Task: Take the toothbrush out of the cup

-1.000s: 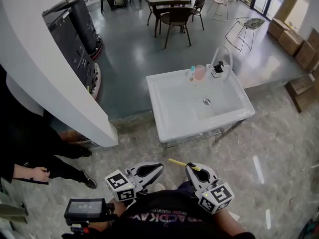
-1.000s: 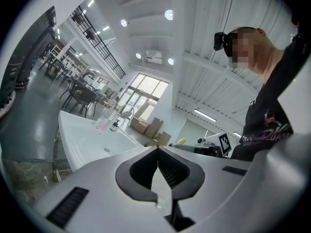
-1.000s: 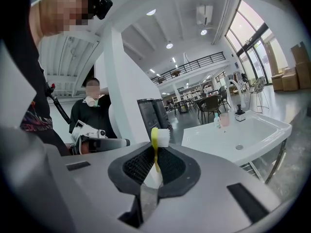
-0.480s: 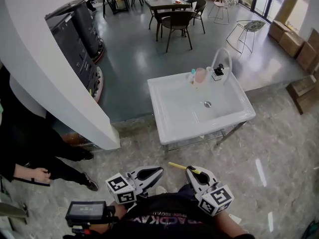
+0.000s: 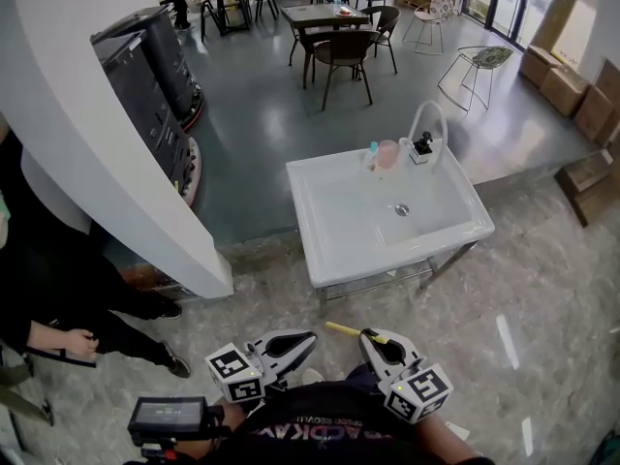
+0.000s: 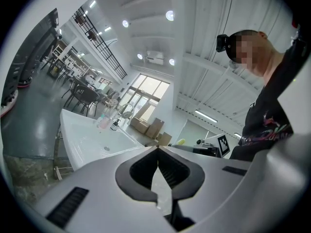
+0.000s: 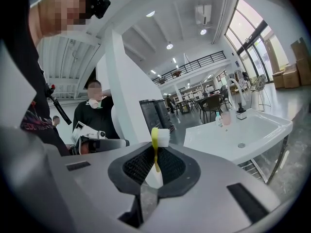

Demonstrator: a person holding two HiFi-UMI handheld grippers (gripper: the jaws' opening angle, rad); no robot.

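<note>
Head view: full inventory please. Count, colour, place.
sink: 1, white, centre, on metal legs
cup: 1, pink, sink's back rim
bottle: 1, teal cap, just left of the cup
dispenser: 1, black pump, right of the cup
chairs: several, dark, around tables at the top
boxes: a few, brown, right edge
pillar: 1, white, left
machine: 1, black, behind the pillar
bystander: 1, dark clothes, left edge
toothbrush: 1, yellow, out of the cup, held in the right gripper
left gripper: 1, white, bottom centre, shut, empty
right gripper: 1, white, bottom centre, shut on the toothbrush
</note>
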